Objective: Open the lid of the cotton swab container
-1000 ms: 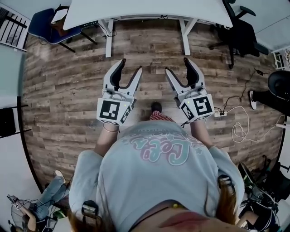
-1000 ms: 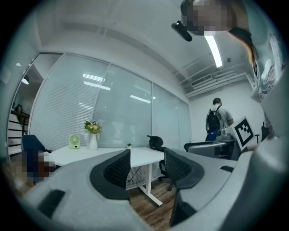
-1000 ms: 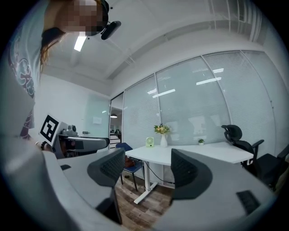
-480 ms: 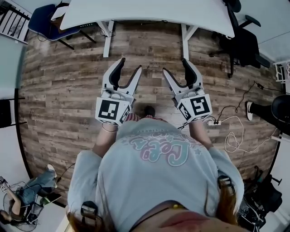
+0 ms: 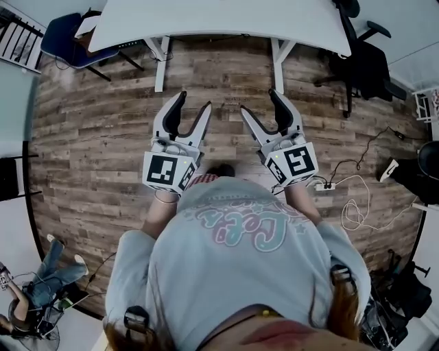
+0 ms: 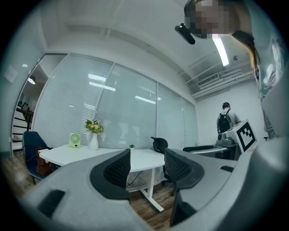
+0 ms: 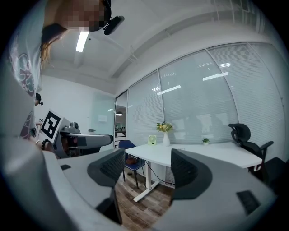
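- Left gripper (image 5: 195, 103): jaws apart, nothing between them, held level over the wood floor (image 5: 103, 137).
- Right gripper (image 5: 258, 103): jaws apart, empty, facing the white table (image 5: 219, 17).
- Cotton swab container: no view shows where it is.

Head camera: mounted on the person's head, pointing steeply down past the shirt (image 5: 233, 233) to the wooden floor (image 5: 89, 137). The far edge of the frame catches the white table (image 5: 219, 17). Left tongs (image 5: 193, 101) and right tongs (image 5: 259, 101) are both near, side by side.

Left gripper camera: sits close behind its own tongs and looks level along them toward the glass wall (image 6: 126, 108).

Right gripper camera: same mounting, also level.

Shared by both gripper views: table, flower vase (image 6: 93, 135), small fan (image 6: 74, 140), black chair (image 6: 159, 144). Each also catches the other gripper's marker cube (image 6: 244, 135) at its inner edge.
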Tool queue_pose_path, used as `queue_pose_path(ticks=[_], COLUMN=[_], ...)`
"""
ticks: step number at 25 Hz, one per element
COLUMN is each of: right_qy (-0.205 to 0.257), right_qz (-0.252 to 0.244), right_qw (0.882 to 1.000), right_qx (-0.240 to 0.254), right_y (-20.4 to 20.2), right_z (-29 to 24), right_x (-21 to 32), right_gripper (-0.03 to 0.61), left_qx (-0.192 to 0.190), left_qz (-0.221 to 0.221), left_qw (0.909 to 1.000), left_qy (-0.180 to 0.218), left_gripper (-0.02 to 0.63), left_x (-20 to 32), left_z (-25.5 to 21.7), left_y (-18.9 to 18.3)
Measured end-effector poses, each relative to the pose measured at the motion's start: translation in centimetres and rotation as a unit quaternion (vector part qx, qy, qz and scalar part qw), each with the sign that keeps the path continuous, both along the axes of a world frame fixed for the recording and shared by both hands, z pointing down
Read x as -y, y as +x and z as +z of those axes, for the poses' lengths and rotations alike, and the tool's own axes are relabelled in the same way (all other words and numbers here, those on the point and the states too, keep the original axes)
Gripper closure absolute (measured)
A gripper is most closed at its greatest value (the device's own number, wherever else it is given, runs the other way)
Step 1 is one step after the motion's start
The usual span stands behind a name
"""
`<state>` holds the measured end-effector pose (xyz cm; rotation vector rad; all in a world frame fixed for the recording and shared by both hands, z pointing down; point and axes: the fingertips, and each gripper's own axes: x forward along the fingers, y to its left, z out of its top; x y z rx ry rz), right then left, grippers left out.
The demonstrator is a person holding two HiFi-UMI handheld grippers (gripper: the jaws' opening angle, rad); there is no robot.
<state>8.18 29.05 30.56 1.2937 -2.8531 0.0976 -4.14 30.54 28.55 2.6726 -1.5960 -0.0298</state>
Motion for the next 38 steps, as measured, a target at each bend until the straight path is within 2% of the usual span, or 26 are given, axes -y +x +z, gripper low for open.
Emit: queue_pose_path(ticks=[24, 31, 38], right_qy=[-0.003, 0.007, 0.015], right_qz=[-0.003, -0.002, 0.006], right_qw=[1.000, 1.000, 1.000], right_qx=[0.006, 0.001, -0.001], right_y=[1.2, 1.1, 0.5], right_z=[0.2, 0.1, 0.4], right_x=[1.7, 4.5, 9.9], right_gripper=[0.275, 0.276, 0.276], left_qx=[0.002, -0.002, 0.003], left_qz=[-0.009, -0.003, 0.013], left_qw=[0.9999, 1.0000, 0.9999], left_qy=[-0.003, 0.003, 0.009], left_gripper=[0.408, 0.408, 0.408], left_x=[1.4, 4.7, 10.4], left_z=[0.4, 0.7, 1.3], left_y=[1.1, 1.1, 1.0])
